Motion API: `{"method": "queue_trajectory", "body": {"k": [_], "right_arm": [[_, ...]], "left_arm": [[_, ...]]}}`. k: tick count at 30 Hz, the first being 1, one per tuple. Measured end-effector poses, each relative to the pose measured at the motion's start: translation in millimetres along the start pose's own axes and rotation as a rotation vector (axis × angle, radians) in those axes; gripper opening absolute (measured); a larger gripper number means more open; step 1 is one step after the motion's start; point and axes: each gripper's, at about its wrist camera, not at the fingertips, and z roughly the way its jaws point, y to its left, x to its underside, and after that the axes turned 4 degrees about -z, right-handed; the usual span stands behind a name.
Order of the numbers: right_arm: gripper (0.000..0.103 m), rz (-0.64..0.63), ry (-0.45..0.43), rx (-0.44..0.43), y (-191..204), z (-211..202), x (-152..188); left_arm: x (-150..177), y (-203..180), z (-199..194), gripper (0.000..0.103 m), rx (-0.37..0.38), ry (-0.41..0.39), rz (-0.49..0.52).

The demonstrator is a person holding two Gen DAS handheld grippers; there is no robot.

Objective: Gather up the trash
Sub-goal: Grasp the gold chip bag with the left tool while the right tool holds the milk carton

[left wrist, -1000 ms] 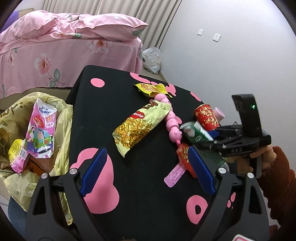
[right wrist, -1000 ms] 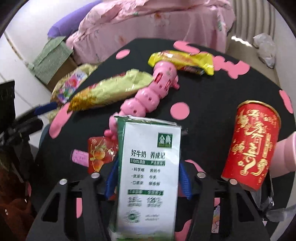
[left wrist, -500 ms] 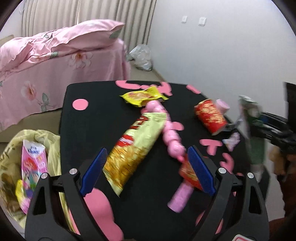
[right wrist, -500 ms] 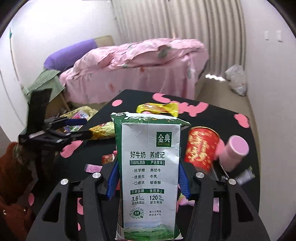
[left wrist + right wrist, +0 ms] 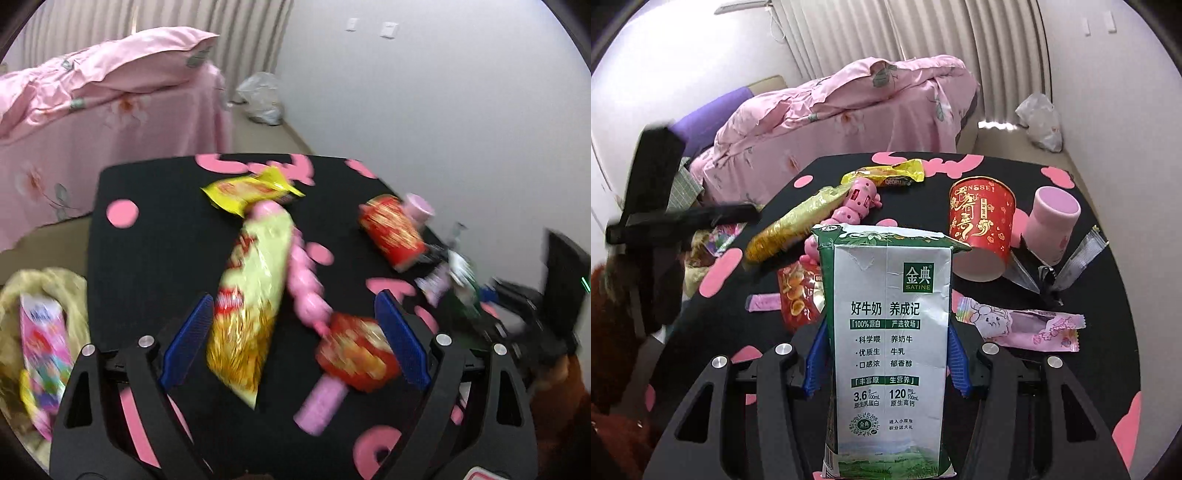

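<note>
Our right claw (image 5: 884,365) grips a milk carton (image 5: 886,343) upright above the table (image 5: 1108,314); our left claw (image 5: 293,343) hangs wide and empty. Next, we judge, the carton must travel to the yellow trash bag (image 5: 44,288) beside the table.

We see the paper cup (image 5: 981,228) on the table (image 5: 1108,295) at one o'clock behind the milk carton (image 5: 888,343), the snack bag (image 5: 792,225) at eleven

A pale bedroom with a bed by the curtains

White walls (image 5: 1108,92) meet beige floor (image 5: 258,136); ribbed curtains (image 5: 905,29) hang behind a bed (image 5: 849,110) under pink floral bedding, and two wall switches (image 5: 371,26) sit high up.
</note>
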Motion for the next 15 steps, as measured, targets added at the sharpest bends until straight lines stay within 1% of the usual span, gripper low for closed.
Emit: {"method": "queue_trajectory", "body": {"k": [1, 2, 3, 4, 6, 8, 9, 10, 11, 12, 15], "right_arm": [[0.050, -0.013, -0.002, 0.007, 2.8, -0.1, 0.8], [0.050, -0.026, -0.004, 0.013, 6.0, -0.3, 1.1], [0.050, -0.045, -0.008, 0.023, 9.7, -1.3, 2.1], [0.050, -0.057, -0.009, 0.028, 12.2, -1.8, 2.5], [0.050, -0.080, -0.009, 0.037, 16.3, -2.7, 3.1], [0.050, -0.093, -0.008, 0.048, 18.0, -2.8, 3.5], [0.050, -0.098, -0.007, 0.052, 18.6, -2.7, 3.6], [0.050, -0.101, -0.008, 0.056, 18.8, -2.7, 3.6], [0.050, -0.103, -0.011, 0.060, 18.5, -2.8, 3.0], [0.050, -0.103, -0.016, 0.064, 18.6, -3.6, 2.8], [0.050, -0.095, -0.034, 0.057, 18.0, -4.7, -1.6]], "left_arm": [[-6.4, 1.4, 7.1, 0.083, -0.006, 0.011, -0.001], [-14.3, 3.5, 18.2, 0.078, -0.005, 0.035, -0.001], [-20.9, 5.8, 28.8, 0.077, -0.004, 0.059, -0.002], [-27.6, 8.2, 41.2, 0.076, -0.005, 0.093, -0.003], [-37.4, 12.1, 64.4, 0.070, -0.023, 0.154, 0.001], [-40.1, 15.7, 79.8, 0.056, -0.034, 0.203, -0.011], [-40.4, 17.6, 86.0, 0.053, -0.035, 0.227, -0.024], [-41.8, 19.6, 86.2, 0.042, -0.008, 0.228, -0.044], [-42.1, 20.2, 83.3, 0.033, -0.002, 0.224, -0.054], [-41.9, 19.9, 77.9, 0.033, -0.004, 0.205, -0.061], [-36.8, 12.1, 43.1, 0.032, -0.002, 0.084, -0.063]]}}
